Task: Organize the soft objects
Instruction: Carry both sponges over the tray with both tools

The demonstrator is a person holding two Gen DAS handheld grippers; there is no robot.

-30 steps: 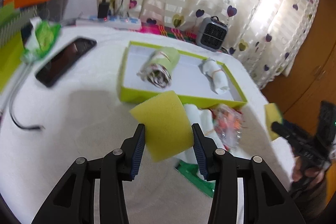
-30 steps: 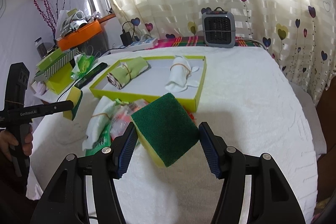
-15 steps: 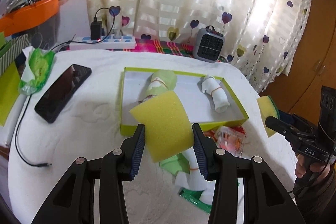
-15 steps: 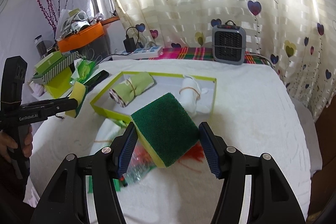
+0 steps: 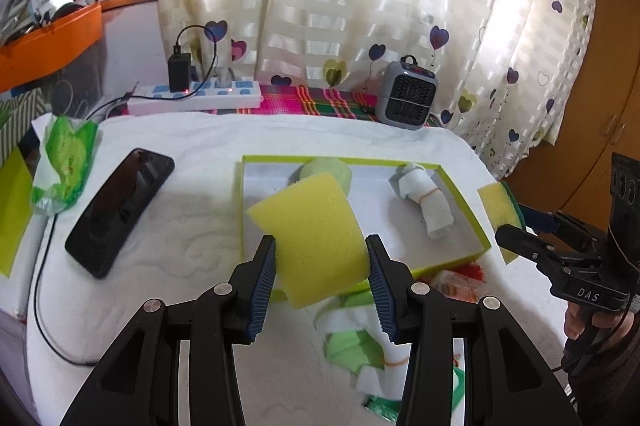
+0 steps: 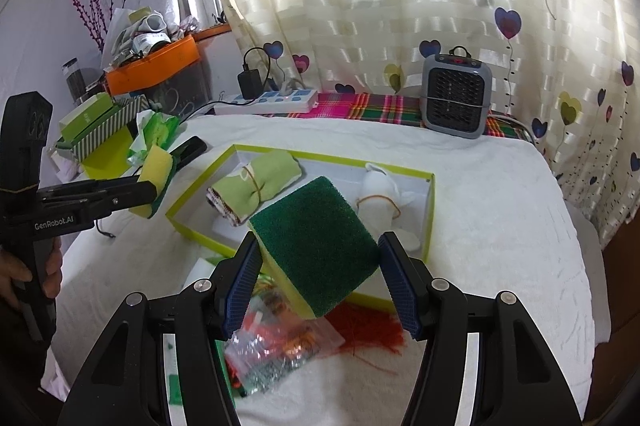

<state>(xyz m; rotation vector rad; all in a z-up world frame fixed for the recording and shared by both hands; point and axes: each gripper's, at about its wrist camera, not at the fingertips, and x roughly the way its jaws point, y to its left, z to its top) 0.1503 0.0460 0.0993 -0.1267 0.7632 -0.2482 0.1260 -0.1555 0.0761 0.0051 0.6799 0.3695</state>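
My left gripper [image 5: 322, 284] is shut on a sponge [image 5: 310, 238], yellow side toward the camera, held above the near edge of the green-rimmed box [image 5: 466, 204]. My right gripper [image 6: 320, 276] is shut on a second sponge [image 6: 316, 246], green scouring side up, also above the box's [image 6: 430, 210] near edge. Inside the box lie a rolled green cloth [image 6: 256, 186] and a rolled white cloth [image 6: 380, 204], each with a rubber band. The right gripper with its sponge shows at the right of the left wrist view [image 5: 500, 210]. The left one shows at the left of the right wrist view [image 6: 158, 178].
Loose cloths [image 5: 360, 346] and a plastic packet [image 6: 280, 346] lie on the white bed in front of the box, with red threads [image 6: 368, 326]. A black phone [image 5: 120, 210] and a tissue pack [image 5: 64, 162] lie to the left. A small heater [image 6: 456, 98] and a power strip [image 5: 196, 98] stand at the back.
Both grippers have lifted and drawn back with their sponges, so the box and the bed look lower and farther. The grips on the sponges have not changed.
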